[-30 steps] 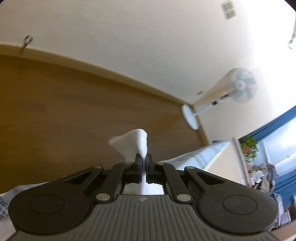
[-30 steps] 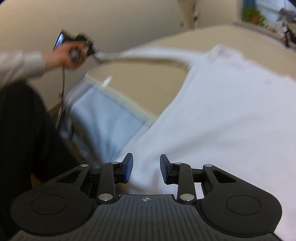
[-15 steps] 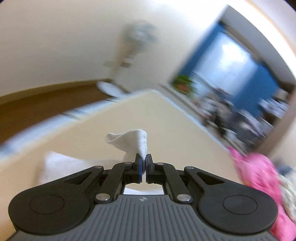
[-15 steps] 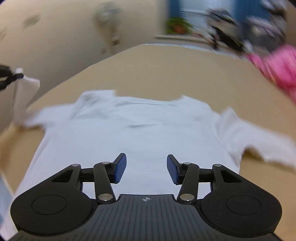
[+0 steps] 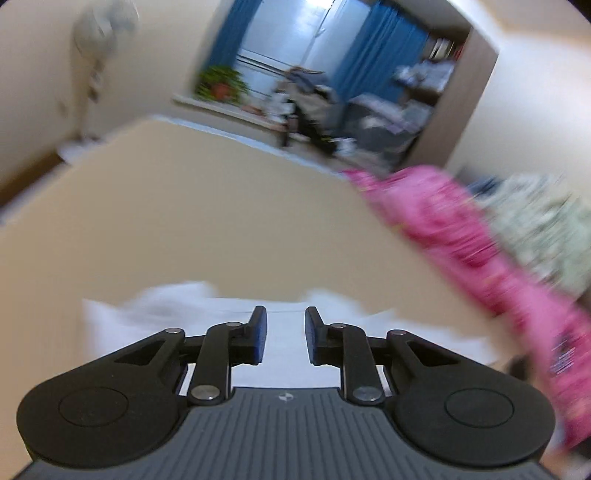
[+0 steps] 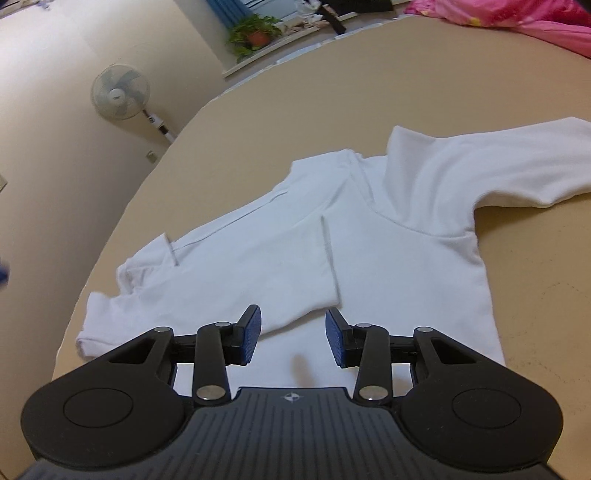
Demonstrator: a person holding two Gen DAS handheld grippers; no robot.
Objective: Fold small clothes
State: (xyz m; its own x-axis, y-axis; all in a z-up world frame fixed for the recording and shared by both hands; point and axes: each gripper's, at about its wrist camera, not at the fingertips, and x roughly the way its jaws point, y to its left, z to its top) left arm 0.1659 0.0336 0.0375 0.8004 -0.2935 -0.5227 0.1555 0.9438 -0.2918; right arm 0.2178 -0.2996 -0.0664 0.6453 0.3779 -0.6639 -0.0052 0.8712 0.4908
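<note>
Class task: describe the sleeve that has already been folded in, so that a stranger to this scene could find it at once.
Start from the wide tan surface; on it lies a white long-sleeved shirt, spread flat. The folded sleeve lies across the shirt's body on the fan side, cuff near the middle, while the other sleeve stretches out sideways onto the tan surface.

1. A white standing fan [image 6: 120,96] is at the far left, against the cream wall [image 6: 55,122].
2. A green plant in an orange pot [image 6: 255,35] stands on the far window ledge.
3. Blue curtains [image 5: 380,55] hang beside the bright window [image 5: 280,33].
4. A pink blanket [image 5: 461,236] lies at the right, on the beige surface [image 5: 207,214].
5. Blurred clutter [image 5: 369,122] fills the far room.
</note>
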